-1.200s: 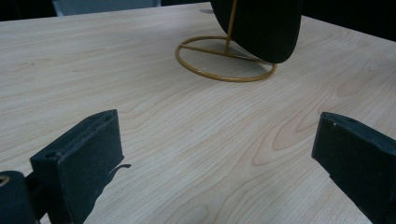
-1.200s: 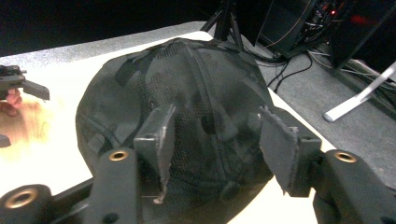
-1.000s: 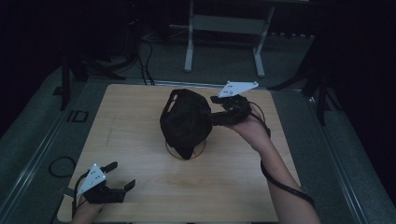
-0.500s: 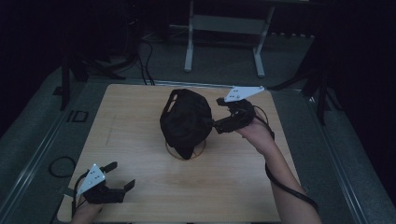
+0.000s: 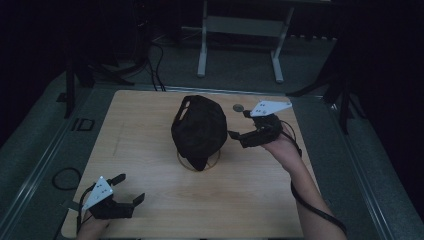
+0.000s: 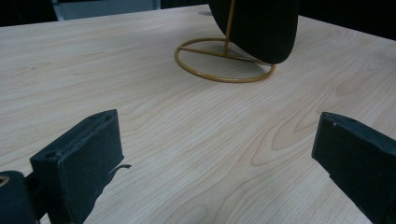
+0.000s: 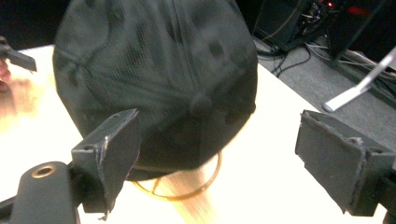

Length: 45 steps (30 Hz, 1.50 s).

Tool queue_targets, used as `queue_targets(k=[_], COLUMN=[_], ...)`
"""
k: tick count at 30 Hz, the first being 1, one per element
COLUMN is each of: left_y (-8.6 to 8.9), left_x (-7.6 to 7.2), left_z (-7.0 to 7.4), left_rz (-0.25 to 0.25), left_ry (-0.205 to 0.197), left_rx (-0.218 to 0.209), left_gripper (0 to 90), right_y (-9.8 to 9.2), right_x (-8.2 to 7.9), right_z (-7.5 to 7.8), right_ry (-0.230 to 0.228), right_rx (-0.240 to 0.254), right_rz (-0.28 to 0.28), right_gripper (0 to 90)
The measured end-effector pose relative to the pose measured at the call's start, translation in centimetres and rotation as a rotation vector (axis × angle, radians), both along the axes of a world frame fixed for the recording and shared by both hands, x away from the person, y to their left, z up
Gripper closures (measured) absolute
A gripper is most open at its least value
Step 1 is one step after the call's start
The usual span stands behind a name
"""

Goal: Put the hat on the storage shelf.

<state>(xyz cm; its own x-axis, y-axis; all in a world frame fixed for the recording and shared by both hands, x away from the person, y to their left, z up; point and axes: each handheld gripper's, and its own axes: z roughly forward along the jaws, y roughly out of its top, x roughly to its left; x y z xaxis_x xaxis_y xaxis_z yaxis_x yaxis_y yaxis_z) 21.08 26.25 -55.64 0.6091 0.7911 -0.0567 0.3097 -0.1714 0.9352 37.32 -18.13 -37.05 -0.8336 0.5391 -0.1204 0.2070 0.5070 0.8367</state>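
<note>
**Cap perched on a light stand**

Jaws of my right gripper point(image 5: 239, 129) have just been opening and now stand spread beside the cap point(image 5: 199, 127), nothing between them; my left gripper point(image 5: 129, 188) rests spread and empty near the table's point(image 5: 150, 125) front corner. I judge the wire stand point(image 6: 224, 60) tippy: a sideways nudge or a lopsided pinch could topple it or drag the cap off.

Count: one table, one cap at its middle, one stand, two grippers, one small round mark point(image 5: 238, 107) behind.
</note>
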Motion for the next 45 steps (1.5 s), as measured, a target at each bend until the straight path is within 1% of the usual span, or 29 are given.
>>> queue_targets(k=[4, 8, 10, 13, 14, 16, 20, 21, 22, 23, 25, 29, 34, 38, 43, 45], left_y=[0.0, -0.1, -0.1, -0.1, -0.1, -0.1, -0.1, -0.1, -0.1, -0.1, 0.0, -0.1, -0.1, -0.1, 0.1, 0.1], left_x=[0.0, 0.1, 0.1, 0.1, 0.1, 0.1, 0.1, 0.1, 0.1, 0.1, 0.1, 0.1, 0.1, 0.1, 0.1, 0.1], left_z=[0.0, -0.1, -0.1, -0.1, -0.1, -0.1, -0.1, -0.1, -0.1, -0.1, -0.2, -0.2, -0.2, -0.2, -0.2, -0.2], left_rz=[0.000, -0.008, -0.011, -0.014, -0.014, -0.013, -0.013, -0.013, -0.014, -0.014, -0.015, -0.016, -0.018, -0.018, -0.012, -0.013], left_ry=[0.003, 0.008, 0.010, 0.010, 0.009, 0.009, 0.009, 0.009, 0.010, 0.010, 0.011, 0.011, 0.011, 0.008, 0.008, 0.007], left_rx=[0.002, 0.001, 0.006, 0.002, 0.004, -0.005, -0.003, -0.003, -0.006, -0.005, -0.010, -0.011, -0.010, -0.012, -0.014, -0.018], left_gripper=[2.2, 2.3, 2.3, 2.2, 2.3, 2.3, 2.3, 2.2, 2.2, 2.3, 2.3, 2.3, 2.3, 2.3, 2.3, 2.3], right_y=[-0.7, -1.2, -1.4, -1.5, -1.5, -1.7, -1.8, -1.8, -1.9, -2.0, -2.1, -2.5, -2.7, -2.8, -3.2, -3.3], right_x=[-0.1, -0.2, -0.3, -0.5, -0.5, -0.6, -0.7, -0.7, -0.8, -1.0, -1.1, -1.2, -1.4, -1.5, -1.9, -2.1], right_z=[-0.8, -1.6, -2.0, -2.6, -2.8, -3.1, -4.0, -4.0, -4.3, -4.9, -5.5, -6.8, -8.3, -9.4, -11.1, -11.8], right_ry=[0.012, 0.024, 0.022, 0.021, 0.019, 0.023, 0.029, 0.029, 0.032, 0.038, 0.042, 0.065, 0.086, 0.098, 0.107, 0.119], right_rx=[0.006, -0.007, -0.020, -0.032, -0.033, -0.030, -0.029, -0.029, -0.035, -0.037, -0.038, -0.026, -0.032, -0.037, -0.016, -0.005], right_rz=[-0.004, -0.007, -0.010, -0.013, -0.013, -0.013, -0.017, -0.017, -0.016, -0.019, -0.019, -0.017, -0.004, -0.011, 0.001, 0.011], right_gripper=[13.8, 13.8, 13.8, 13.8, 13.8, 13.8, 13.8, 13.8, 13.8, 13.8, 13.8, 13.8, 13.8, 13.8, 13.8, 13.8])
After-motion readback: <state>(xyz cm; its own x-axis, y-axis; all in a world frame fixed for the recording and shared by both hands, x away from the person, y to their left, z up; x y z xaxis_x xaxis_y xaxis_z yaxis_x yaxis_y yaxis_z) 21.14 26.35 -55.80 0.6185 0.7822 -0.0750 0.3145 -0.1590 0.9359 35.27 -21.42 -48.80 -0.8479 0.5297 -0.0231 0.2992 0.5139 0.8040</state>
